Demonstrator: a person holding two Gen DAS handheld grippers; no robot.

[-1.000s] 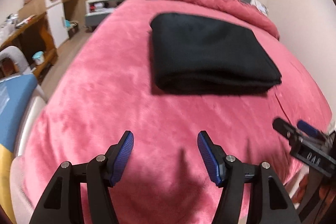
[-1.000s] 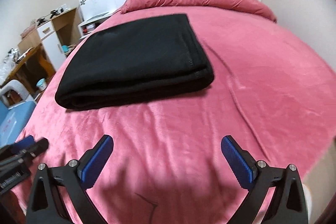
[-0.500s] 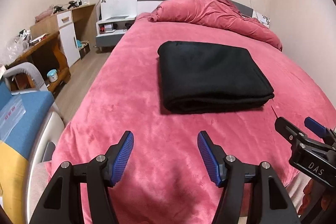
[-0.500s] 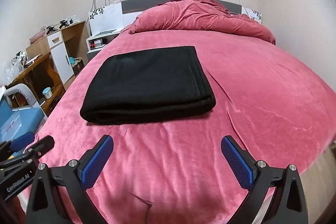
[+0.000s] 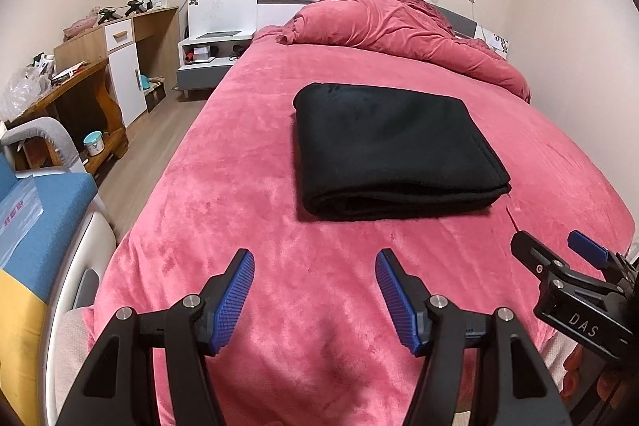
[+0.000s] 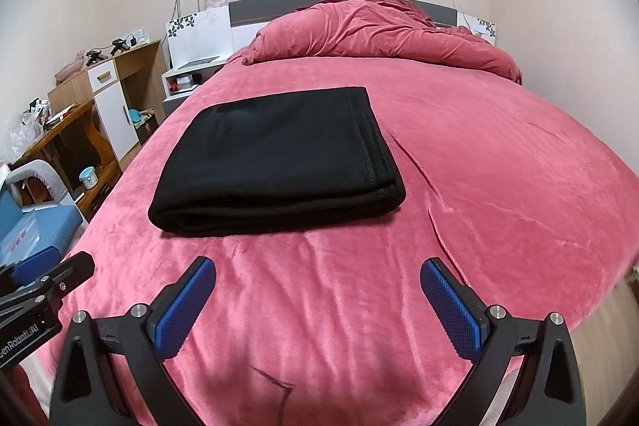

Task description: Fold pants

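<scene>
The black pants [image 5: 391, 150] lie folded into a flat rectangle on the pink bed [image 5: 247, 186]; they also show in the right wrist view [image 6: 279, 154]. My left gripper [image 5: 315, 290] is open and empty, held above the bed's near end, well short of the pants. My right gripper [image 6: 319, 298] is open and empty, also near the foot of the bed. The right gripper shows at the right edge of the left wrist view [image 5: 559, 258]. The left gripper shows at the left edge of the right wrist view [image 6: 44, 278].
A bunched pink duvet [image 5: 399, 26] lies at the headboard. A nightstand [image 5: 211, 54], a wooden desk and cabinet [image 5: 100, 66] and a blue sofa [image 5: 36, 210] stand to the left of the bed. A wall is close on the right.
Both grippers have pulled back and risen away from the folded pants, so more of the room is in view. Both stay open and empty.
</scene>
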